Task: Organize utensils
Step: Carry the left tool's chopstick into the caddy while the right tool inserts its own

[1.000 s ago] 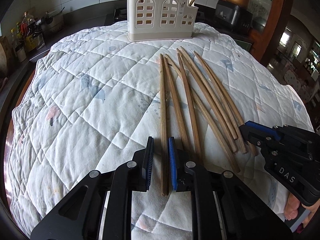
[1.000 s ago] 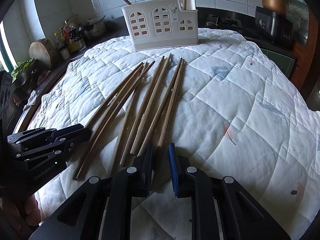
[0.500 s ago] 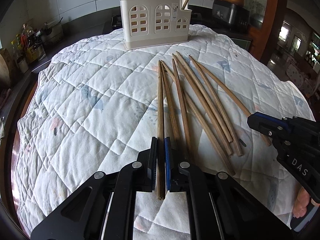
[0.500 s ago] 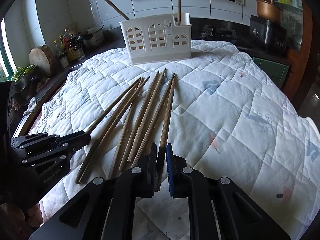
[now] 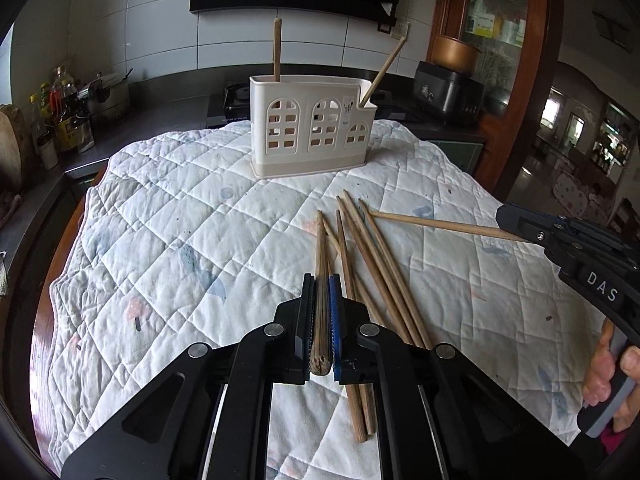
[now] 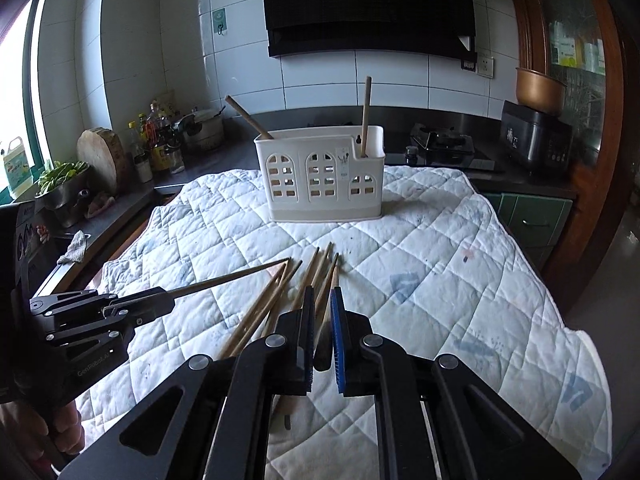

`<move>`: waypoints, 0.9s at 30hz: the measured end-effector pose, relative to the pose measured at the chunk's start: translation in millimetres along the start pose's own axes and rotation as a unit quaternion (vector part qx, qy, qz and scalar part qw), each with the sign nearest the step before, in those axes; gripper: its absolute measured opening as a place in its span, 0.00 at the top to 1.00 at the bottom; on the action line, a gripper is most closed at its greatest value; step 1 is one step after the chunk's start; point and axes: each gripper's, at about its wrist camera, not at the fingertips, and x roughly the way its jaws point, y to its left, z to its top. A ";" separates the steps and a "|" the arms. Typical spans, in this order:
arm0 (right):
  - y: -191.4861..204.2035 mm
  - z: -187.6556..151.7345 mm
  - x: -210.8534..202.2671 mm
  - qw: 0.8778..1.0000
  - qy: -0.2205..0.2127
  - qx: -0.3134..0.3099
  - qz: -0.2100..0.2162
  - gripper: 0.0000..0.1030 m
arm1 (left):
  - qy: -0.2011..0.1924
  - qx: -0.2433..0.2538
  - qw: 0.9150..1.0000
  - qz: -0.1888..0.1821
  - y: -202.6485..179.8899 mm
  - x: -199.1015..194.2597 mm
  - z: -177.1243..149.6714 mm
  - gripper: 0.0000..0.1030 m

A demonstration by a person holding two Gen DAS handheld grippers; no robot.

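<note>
My left gripper (image 5: pixel 321 280) is shut on a wooden chopstick (image 5: pixel 321 256) and holds it above the quilted cloth. It also shows in the right wrist view (image 6: pixel 160 300) with its chopstick (image 6: pixel 232 278) pointing out. My right gripper (image 6: pixel 322 294) is shut on another chopstick (image 6: pixel 326 292), lifted off the cloth; it shows in the left wrist view (image 5: pixel 516 220) with that chopstick (image 5: pixel 432 223). Several chopsticks (image 5: pixel 372 264) lie loose on the cloth. A white utensil holder (image 5: pixel 310 130) stands at the far side, with two sticks (image 5: pixel 276 50) in it.
The table is covered by a white quilted cloth (image 5: pixel 180 220). A dark counter behind holds bottles (image 5: pixel 60 116), a pot and a stove. A black rice cooker (image 5: pixel 448 94) and a wooden cabinet stand at the back right.
Both grippers have closed on a chopstick each and lifted them off the cloth. Both views have risen and pulled back from the holder.
</note>
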 end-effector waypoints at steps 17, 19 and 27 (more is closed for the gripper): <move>-28.2 91.7 22.6 0.998 -0.014 -0.020 0.064 0.93 | -0.021 -0.009 0.999 -0.030 8.9 -3.7 64.4 0.95; -29.8 95.8 24.4 0.997 -0.015 -0.024 0.067 0.93 | -0.025 -0.012 0.999 -0.034 10.6 -4.9 70.7 0.95; -29.1 118.0 24.2 0.996 -0.022 -0.045 0.074 0.93 | -0.029 0.002 0.999 -0.040 7.4 -5.7 95.0 0.95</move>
